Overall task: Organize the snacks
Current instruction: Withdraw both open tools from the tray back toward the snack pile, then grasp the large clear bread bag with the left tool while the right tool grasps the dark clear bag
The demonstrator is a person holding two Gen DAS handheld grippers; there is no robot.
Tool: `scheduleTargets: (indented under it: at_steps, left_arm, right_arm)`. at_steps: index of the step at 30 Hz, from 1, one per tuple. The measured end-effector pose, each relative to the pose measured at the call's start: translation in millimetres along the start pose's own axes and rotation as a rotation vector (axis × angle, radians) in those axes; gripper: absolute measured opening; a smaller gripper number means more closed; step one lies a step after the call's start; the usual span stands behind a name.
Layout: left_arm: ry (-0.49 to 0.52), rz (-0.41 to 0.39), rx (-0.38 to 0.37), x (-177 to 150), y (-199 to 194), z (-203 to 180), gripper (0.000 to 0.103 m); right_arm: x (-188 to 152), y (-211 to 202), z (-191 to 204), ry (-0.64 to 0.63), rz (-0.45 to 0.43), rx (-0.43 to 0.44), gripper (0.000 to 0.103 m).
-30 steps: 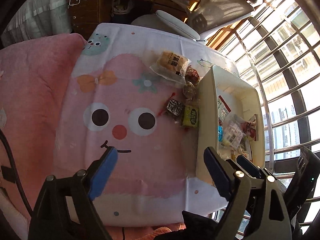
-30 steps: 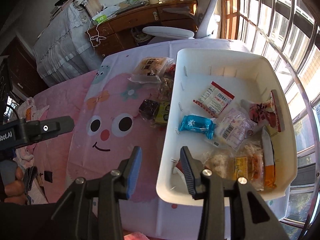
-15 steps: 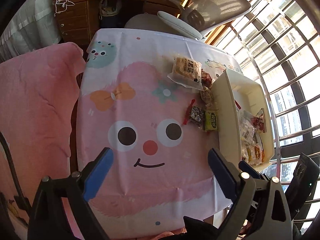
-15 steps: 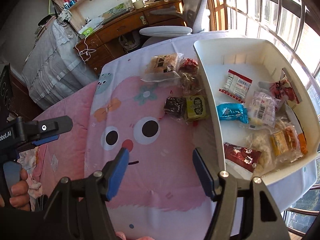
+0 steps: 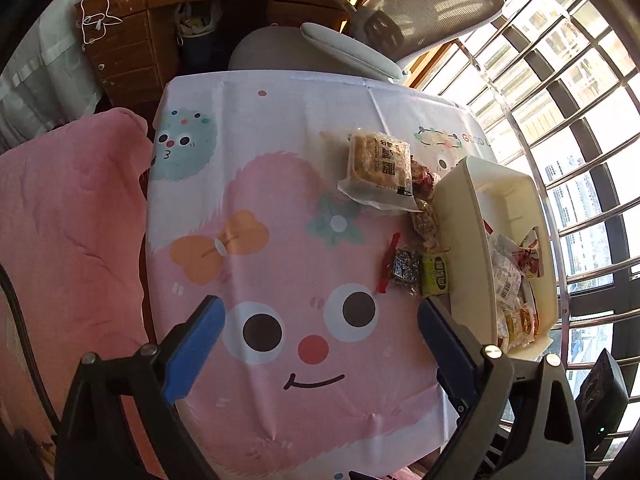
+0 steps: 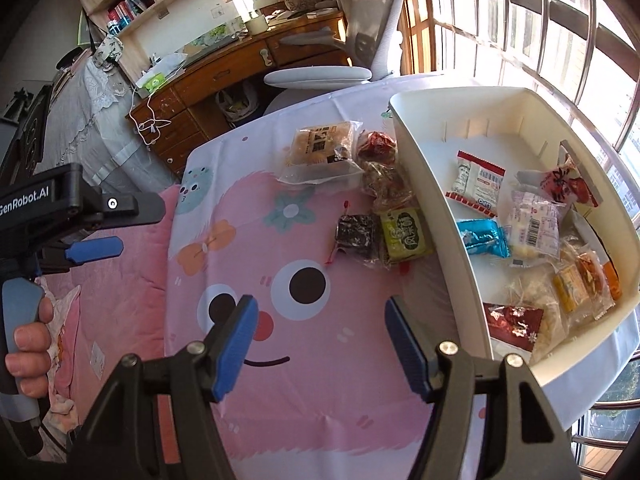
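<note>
Both empty, the left gripper [image 5: 318,334] opening wider and the right gripper [image 6: 320,344] open, either should descend squarely over the green packet [image 6: 404,234] left of the bin [image 6: 424,184].

My table [image 6: 280,420] wears a pink cartoon-face cloth [image 5: 280,360]. On it sits a white bin [image 6: 452,240] at the right edge — just left of it lie loose snacks: a big biscuit pack [image 6: 320,152], a red packet [image 6: 378,144], a brown one [image 6: 386,182], a black one [image 6: 356,232], a green one [image 6: 404,234].
</note>
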State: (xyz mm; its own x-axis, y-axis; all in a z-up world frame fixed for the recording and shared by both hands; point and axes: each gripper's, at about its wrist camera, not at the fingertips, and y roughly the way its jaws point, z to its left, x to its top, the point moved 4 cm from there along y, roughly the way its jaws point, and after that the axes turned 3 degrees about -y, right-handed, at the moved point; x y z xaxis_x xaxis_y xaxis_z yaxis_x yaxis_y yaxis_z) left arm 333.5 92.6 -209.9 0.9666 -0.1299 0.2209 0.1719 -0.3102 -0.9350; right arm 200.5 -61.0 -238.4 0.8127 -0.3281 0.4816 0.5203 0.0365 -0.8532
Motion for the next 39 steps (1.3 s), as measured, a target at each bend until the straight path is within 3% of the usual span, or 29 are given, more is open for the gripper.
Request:
scheduleTargets:
  at_steps: [6,15,31,39]
  left_arm:
    - [0.057,0.034,0.016,36.0,23.5,-13.0,0.097]
    - [0.108,0.102,-0.004,82.1,76.8,-43.6,0.097]
    - [0.118,0.197,-0.021,115.7,173.7,-78.6,0.097]
    - [0.122,0.214,0.010,121.2,202.9,-87.5,0.097]
  right_arm:
    - [14.5,28.2,-5.1,0.057,-0.039,-0.037,0.066]
    - [31.7,68.6,-5.9,0.020,-0.094,-0.084,0.066]
    - [28.4,120.8,-17.6,0.027,-0.027,-0.118,0.065]
    - [28.3,135.3,-26.6,0.022,0.013,-0.115,0.051]
